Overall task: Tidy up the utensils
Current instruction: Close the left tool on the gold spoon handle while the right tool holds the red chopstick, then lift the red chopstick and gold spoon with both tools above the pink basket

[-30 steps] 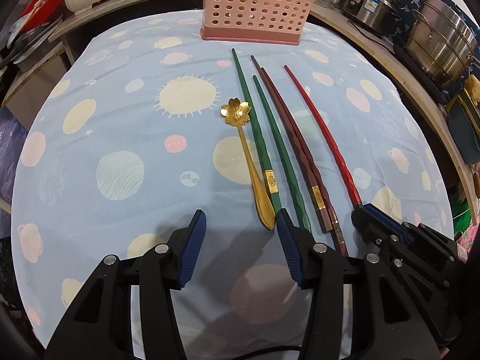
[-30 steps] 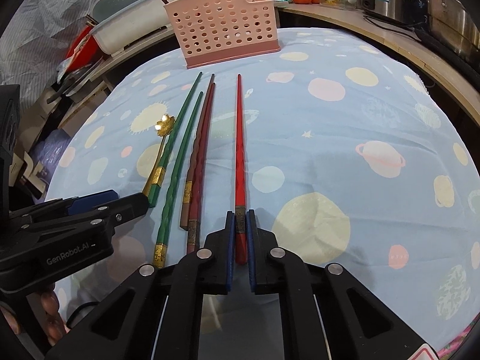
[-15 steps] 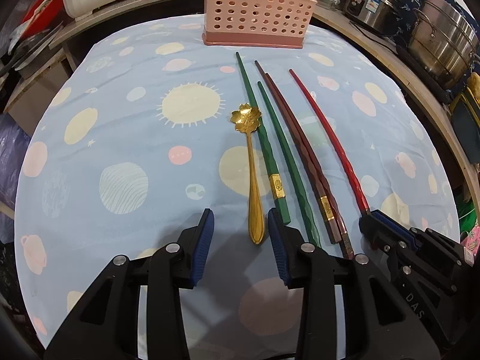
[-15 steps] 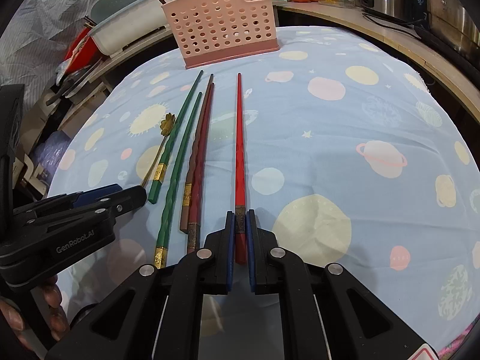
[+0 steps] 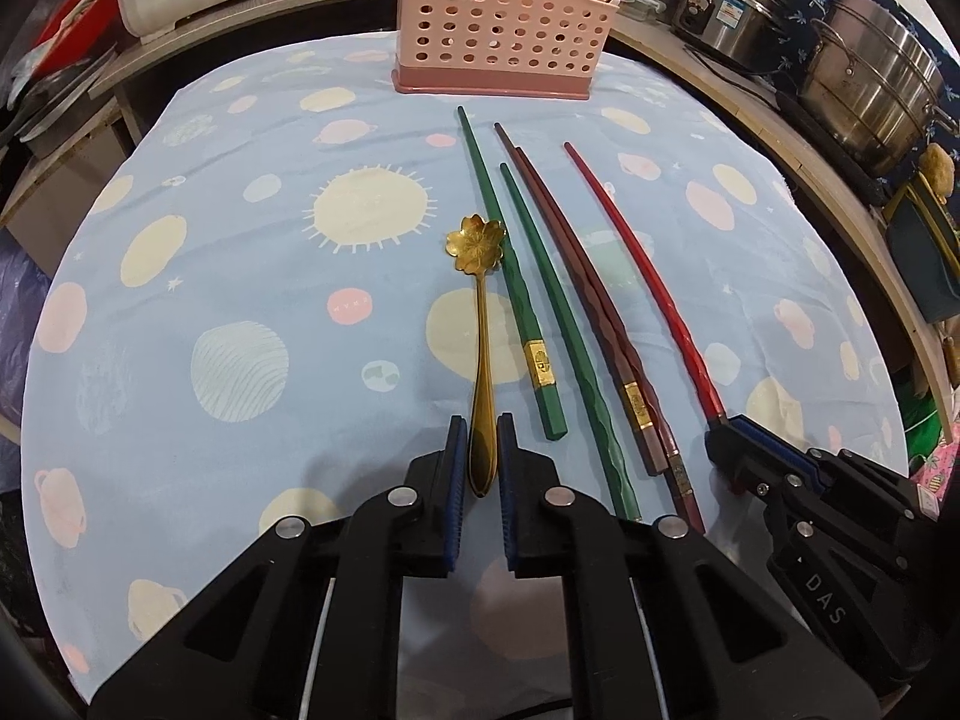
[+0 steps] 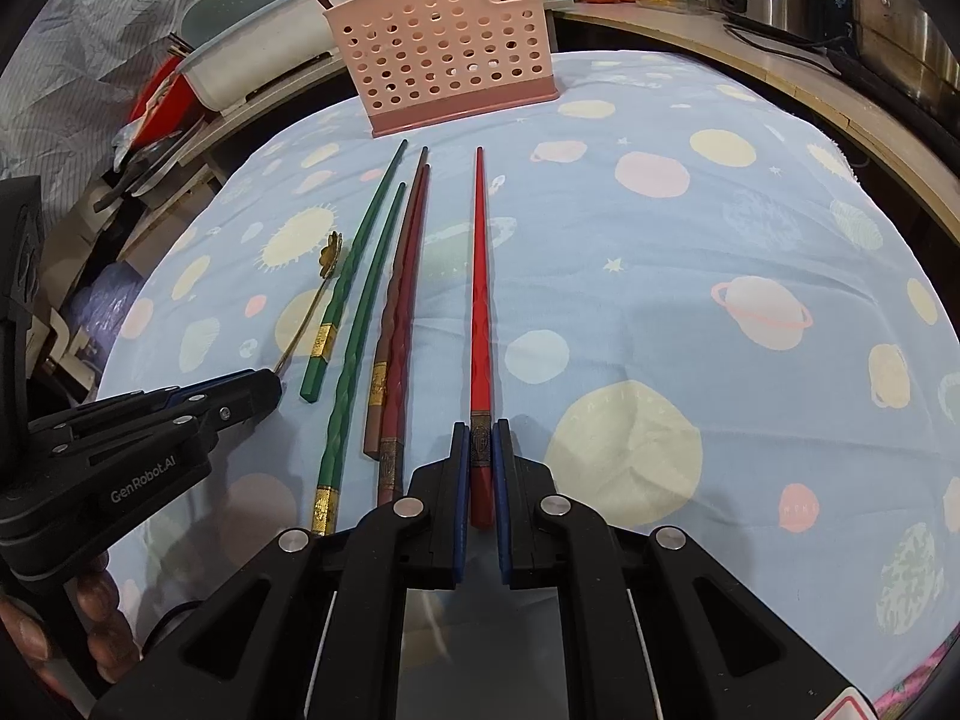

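Left gripper [image 5: 481,450]: jaws closing around the near end of the gold spoon's handle; the pads sit just beside it on both sides, and firm contact cannot be told.
Right gripper [image 6: 480,456]: clenched on the near, banded end of the red chopstick [image 6: 480,300].
Gold spoon [image 5: 482,354]: lies on the blue planet-print cloth [image 5: 240,276], flower bowl at the far end, long axis running near to far, in line with the left gripper.
Pink basket [image 5: 504,18]: stands upright at the far edge of the cloth, straight beyond the far tips of both utensils.
Other chopsticks: two green and two brown lie between spoon and red one, roughly parallel.
Nearer hand: left for the spoon, right for the red chopstick.
Writing: "GenRobot.AI" on the left gripper's body in the right wrist view; "DAS" on the right gripper's body in the left wrist view.
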Available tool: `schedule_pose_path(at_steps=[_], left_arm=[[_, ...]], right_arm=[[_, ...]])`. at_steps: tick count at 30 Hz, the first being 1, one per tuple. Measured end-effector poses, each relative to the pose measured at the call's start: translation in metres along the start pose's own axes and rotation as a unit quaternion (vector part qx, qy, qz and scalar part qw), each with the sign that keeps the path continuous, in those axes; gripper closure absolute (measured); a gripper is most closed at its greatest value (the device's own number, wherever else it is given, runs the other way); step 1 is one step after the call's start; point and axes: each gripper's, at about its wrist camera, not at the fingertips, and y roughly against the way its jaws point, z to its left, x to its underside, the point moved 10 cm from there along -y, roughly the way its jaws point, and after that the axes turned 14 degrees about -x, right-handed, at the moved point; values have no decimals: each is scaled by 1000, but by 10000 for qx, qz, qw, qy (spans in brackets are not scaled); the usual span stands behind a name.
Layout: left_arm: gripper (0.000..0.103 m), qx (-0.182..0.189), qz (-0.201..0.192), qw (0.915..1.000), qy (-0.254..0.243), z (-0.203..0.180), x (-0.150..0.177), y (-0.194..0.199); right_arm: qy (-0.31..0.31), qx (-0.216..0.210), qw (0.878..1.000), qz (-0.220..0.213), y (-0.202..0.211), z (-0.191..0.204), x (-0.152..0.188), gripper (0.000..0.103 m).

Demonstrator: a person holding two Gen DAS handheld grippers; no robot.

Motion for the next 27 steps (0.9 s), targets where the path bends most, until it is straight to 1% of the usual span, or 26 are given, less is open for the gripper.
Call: schedule_pose_path(at_steps=[5,10,11,12,16,22,27], left_arm=[[94,35,-66,9999,113,6,-2,10],[96,91,-165,9996,217,13,-7,22],[100,96,-185,9995,233,14,-8,25],[102,120,-193,9994,250,15,-9,28],[102,125,-282,9990,330,20,-14,37],[102,158,-317,9985,415,26,-19,45],[102,213,-444,9977,475,31,-28,60]], right_arm=[[-56,-49,9999,-68,7,2,-1,96],[-31,-106,9996,-245,22,9,-8,96],[-28,-121,9995,-280,25,10,-10,96],[-22,-137,9994,-322,28,11,-12,96],[14,-195,9986,-501,42,18,-22,96],[45,-262,9968,-747,59,24,-36,96],[75,-299,9947,-978,77,27,-50,96]])
